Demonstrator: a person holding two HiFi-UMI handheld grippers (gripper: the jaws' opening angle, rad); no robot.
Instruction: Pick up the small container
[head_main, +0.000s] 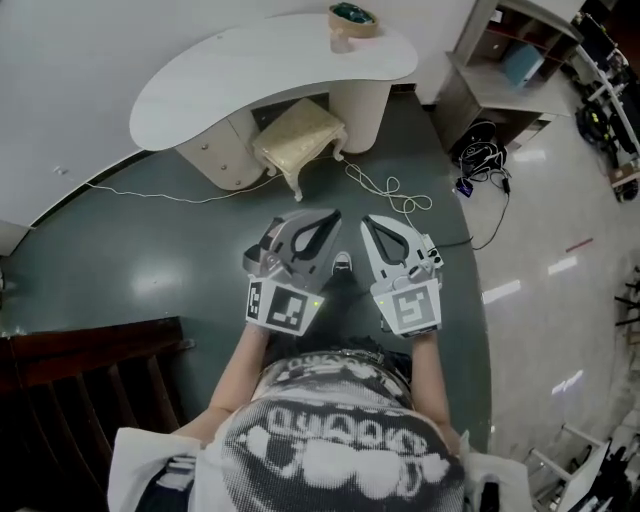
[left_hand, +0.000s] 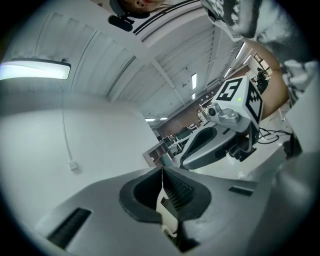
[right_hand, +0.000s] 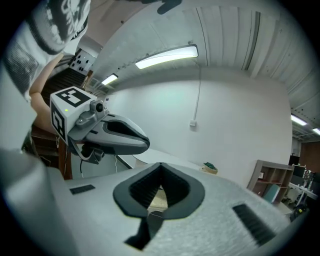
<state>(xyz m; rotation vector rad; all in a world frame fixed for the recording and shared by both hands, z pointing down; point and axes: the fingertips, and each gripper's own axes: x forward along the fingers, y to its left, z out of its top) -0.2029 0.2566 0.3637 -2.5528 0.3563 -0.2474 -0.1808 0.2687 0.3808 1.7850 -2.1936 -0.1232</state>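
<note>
Firstly, floor (head_main: 150, 260): grey and glossy; the person stands on it, well apart from the table.
Table (head_main: 230, 70): white, kidney-shaped, set against the wall; bare except at its right end.
Stool (head_main: 298, 140): cushioned, partly tucked under the table's front.
Cable (head_main: 385, 190): loose loops on the floor between the person and the table.
Left tongs (head_main: 322, 218): clenched, nothing between them; held at waist height.
Right tongs (head_main: 372, 222): clenched and empty, just beside the left pair.
Small container (head_main: 352, 20): low and round with green contents; on the table near its right-end rim, untouched.
Risk, approach: the cable loops probably invite a snagged foot, and the stool may crowd the front.
Risk, grasp: arriving with the tongs clenched would likely knock the container toward the rim instead of taking it.
Views: only the head view shows the stool and cable. The right gripper view gives the container side-on. The left gripper view misses it, showing wall, ceiling and the right tongs.
</note>
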